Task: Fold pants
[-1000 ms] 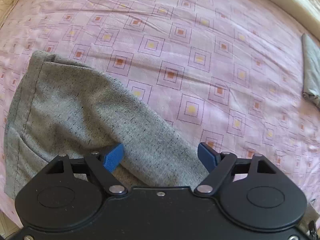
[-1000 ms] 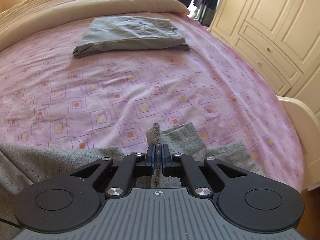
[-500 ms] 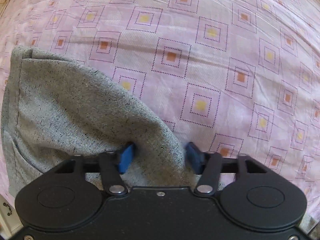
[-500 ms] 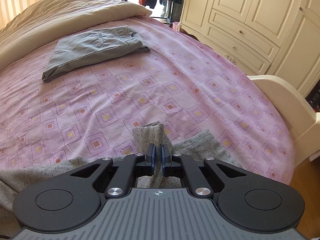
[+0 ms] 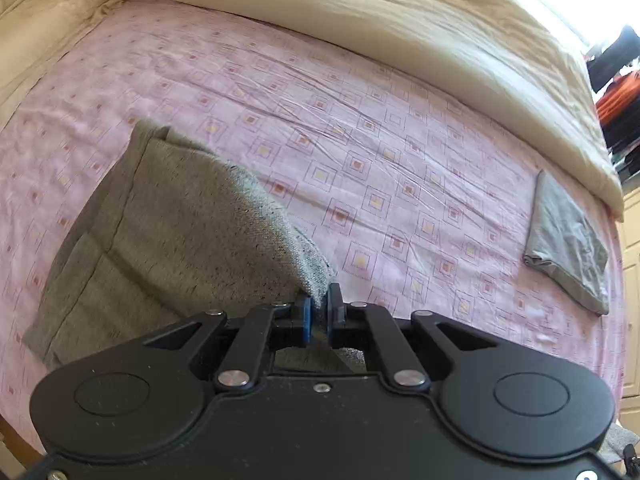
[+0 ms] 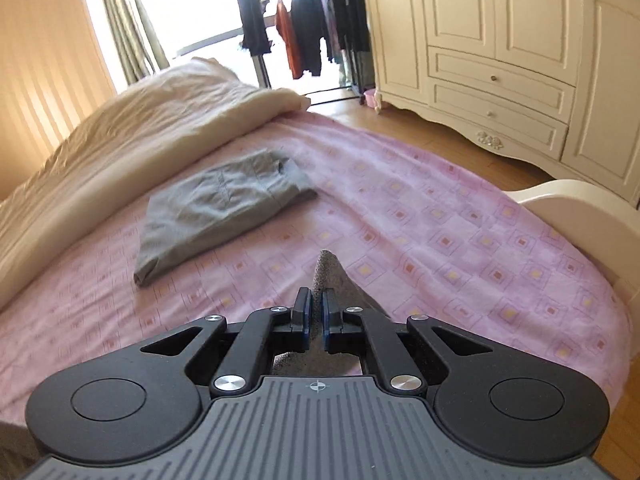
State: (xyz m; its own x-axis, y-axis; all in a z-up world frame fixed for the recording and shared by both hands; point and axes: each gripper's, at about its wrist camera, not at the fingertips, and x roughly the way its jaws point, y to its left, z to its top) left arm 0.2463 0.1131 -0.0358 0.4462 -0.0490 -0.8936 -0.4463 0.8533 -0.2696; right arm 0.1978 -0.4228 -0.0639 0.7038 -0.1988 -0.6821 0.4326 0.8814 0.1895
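Note:
Speckled grey pants [image 5: 168, 236] lie partly on the pink patterned bed sheet [image 5: 360, 152]. My left gripper [image 5: 318, 310] is shut on the pants' edge, lifting the cloth into a slope up from the bed. My right gripper [image 6: 315, 312] is shut on another part of the same pants [image 6: 332, 276], whose corner sticks up between the fingers. The stretch of pants between the two grippers is hidden under them.
A folded grey garment [image 6: 224, 208] lies on the sheet near the cream duvet [image 6: 132, 136]; it also shows in the left wrist view [image 5: 568, 244]. A cream wardrobe [image 6: 520, 48], a footboard [image 6: 580, 208] and a clothes rack [image 6: 304, 28] stand beyond the bed.
My left gripper has closed on the pants' edge and lifted it. My right gripper has stayed shut on the pants and risen, and both views have tilted up towards the room.

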